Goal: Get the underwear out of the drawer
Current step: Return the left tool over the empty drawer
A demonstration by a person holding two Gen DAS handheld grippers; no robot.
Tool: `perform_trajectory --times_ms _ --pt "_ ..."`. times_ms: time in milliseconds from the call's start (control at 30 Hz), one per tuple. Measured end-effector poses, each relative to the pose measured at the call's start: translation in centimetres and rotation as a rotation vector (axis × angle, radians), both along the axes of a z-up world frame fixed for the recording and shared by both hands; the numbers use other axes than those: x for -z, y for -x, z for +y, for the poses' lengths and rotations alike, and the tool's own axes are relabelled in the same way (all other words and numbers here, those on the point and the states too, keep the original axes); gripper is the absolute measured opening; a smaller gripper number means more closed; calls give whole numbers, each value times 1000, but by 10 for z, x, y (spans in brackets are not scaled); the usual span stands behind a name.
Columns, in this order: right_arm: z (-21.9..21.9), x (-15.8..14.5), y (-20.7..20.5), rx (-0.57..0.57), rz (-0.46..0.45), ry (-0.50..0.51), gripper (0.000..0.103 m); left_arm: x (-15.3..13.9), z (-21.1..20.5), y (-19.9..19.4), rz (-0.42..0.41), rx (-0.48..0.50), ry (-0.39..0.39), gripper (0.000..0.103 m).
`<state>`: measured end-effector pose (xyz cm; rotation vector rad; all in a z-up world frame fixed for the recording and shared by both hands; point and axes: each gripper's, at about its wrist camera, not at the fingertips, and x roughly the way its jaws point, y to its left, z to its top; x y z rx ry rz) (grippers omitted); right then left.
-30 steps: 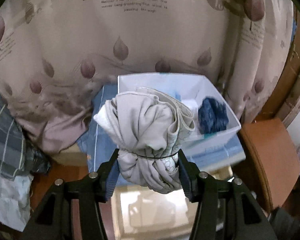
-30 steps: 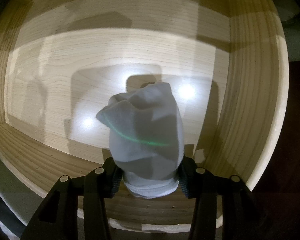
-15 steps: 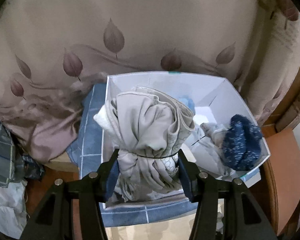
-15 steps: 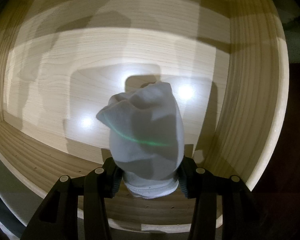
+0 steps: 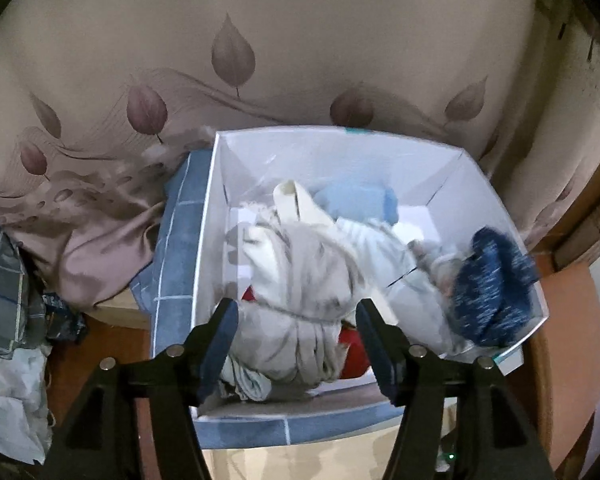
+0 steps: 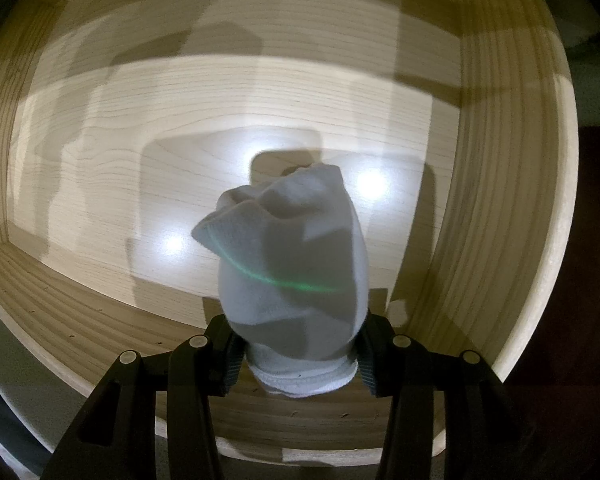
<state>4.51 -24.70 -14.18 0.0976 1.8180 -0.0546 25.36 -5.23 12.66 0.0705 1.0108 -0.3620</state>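
In the left wrist view my left gripper (image 5: 296, 336) stands open over a white box (image 5: 208, 240). A beige bundle of underwear tied with a black band (image 5: 300, 292) lies blurred in the box between the parted fingers, free of them. In the right wrist view my right gripper (image 6: 298, 350) is shut on a white rolled underwear piece (image 6: 296, 264) with a green stripe. It holds the piece above the bare wooden drawer (image 6: 180, 160), near the drawer's front right corner.
The white box also holds a dark blue knitted piece (image 5: 496, 292), a light blue piece (image 5: 356, 200) and something red (image 5: 354, 350). It sits on a blue checked cloth (image 5: 176, 248) against a leaf-print sheet (image 5: 260, 60). Plaid fabric (image 5: 0, 288) lies left.
My left gripper moved down over the white box, opened and let the beige bundle drop into it. My right gripper stays nearly still, holding the white piece.
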Motion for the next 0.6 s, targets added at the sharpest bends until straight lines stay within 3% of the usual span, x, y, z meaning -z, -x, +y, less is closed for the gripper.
perform_trajectory --times_ms 100,300,467,600 --pt "0 0 0 1 0 0 44 -17 6 10 -27 -5 28 63" --pt "0 0 0 -1 0 0 44 -32 19 52 -73 10 -2 63" --pt "0 0 0 -2 0 0 44 -11 30 90 -42 15 -46 63" --pt "0 0 -1 -3 0 0 44 24 35 122 -4 4 -104 63"
